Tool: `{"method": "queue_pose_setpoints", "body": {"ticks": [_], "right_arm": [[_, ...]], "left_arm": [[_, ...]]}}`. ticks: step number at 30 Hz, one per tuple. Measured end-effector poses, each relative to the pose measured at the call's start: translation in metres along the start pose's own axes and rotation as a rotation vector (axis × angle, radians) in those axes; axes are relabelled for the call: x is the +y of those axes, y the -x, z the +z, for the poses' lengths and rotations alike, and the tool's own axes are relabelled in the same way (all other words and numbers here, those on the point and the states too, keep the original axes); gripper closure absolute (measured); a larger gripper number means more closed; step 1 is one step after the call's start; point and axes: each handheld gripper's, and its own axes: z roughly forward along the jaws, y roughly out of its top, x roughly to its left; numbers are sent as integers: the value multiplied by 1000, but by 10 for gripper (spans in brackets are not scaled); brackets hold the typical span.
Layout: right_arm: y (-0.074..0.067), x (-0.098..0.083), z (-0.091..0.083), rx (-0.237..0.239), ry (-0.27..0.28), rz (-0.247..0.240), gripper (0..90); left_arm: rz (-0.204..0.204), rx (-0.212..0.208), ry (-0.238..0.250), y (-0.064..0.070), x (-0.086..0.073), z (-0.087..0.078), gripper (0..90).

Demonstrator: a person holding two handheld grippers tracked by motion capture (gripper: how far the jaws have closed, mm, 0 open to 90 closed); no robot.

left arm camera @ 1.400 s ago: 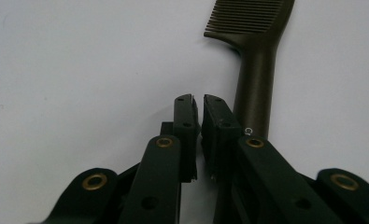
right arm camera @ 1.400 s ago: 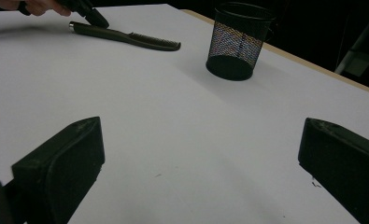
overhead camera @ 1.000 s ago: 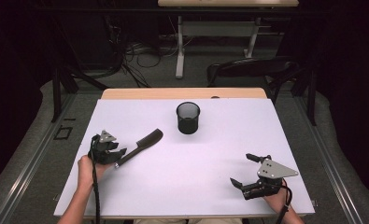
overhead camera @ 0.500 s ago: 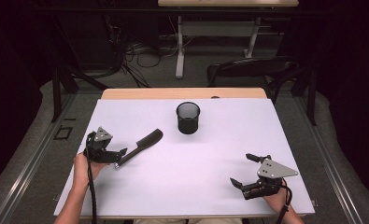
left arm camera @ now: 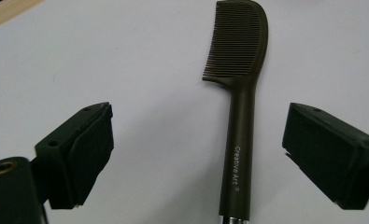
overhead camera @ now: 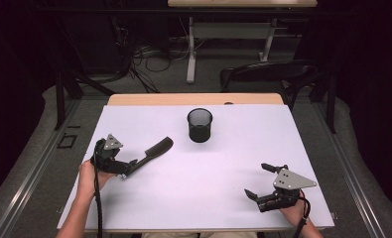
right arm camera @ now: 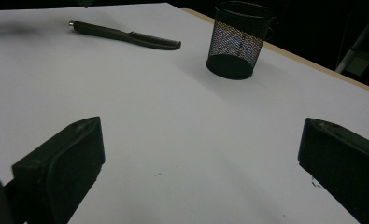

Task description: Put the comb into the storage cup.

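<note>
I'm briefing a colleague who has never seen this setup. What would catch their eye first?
Probably the dark comb lying flat on the white table, its handle between the wide-open jaws of the left tool, which have just been opening and do not press on it. Next, the black mesh cup standing upright near the table's far middle. The right tool rests open at the near right.

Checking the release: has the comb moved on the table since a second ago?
No. The comb lies the same way left of the mesh cup.
</note>
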Motion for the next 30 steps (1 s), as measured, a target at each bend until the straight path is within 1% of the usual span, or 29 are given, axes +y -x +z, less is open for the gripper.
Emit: {"method": "queue_pose_setpoints", "body": {"ticks": [6,8,9,10,11,13,15,17,19,20,21,22,23,25,27,30], "right_arm": [[0,0,1,1,0,0,2],[0,0,1,1,0,0,2],[0,0,1,0,-1,2,2],[0,0,1,1,-1,3,2],[0,0,1,0,-4,5,2],[0,0,1,0,-6,4,2],[0,0,1,0,-5,4,2],[0,0,1,0,-6,4,2],[0,-1,1,1,-7,6,2],[0,-1,1,1,-7,6,2],[0,-1,2,1,-9,9,2],[0,-1,2,1,-9,9,2],[0,-1,2,0,-10,6,2],[0,-1,2,2,-10,9,2],[0,-1,2,2,-10,6,2],[0,-1,2,1,-9,6,2]], "left_arm": [[11,-8,-5,3,7,-1,23],[25,-10,-11,5,10,-2,11],[25,-10,-11,5,10,-2,6],[32,-13,-13,7,13,-2,2],[31,-11,-12,8,13,-2,2],[37,-19,-19,8,15,-2,0],[39,-16,-19,8,16,-2,0],[44,-23,-32,8,18,-2,0],[58,-25,-51,9,20,-1,0],[69,-25,-65,9,20,1,0],[88,-24,-97,11,22,3,0],[88,-24,-97,11,22,3,0],[97,-23,-107,12,23,4,0],[105,-39,-131,12,26,6,0],[112,-32,-140,12,29,7,0],[123,-39,-161,12,33,10,0]]}}
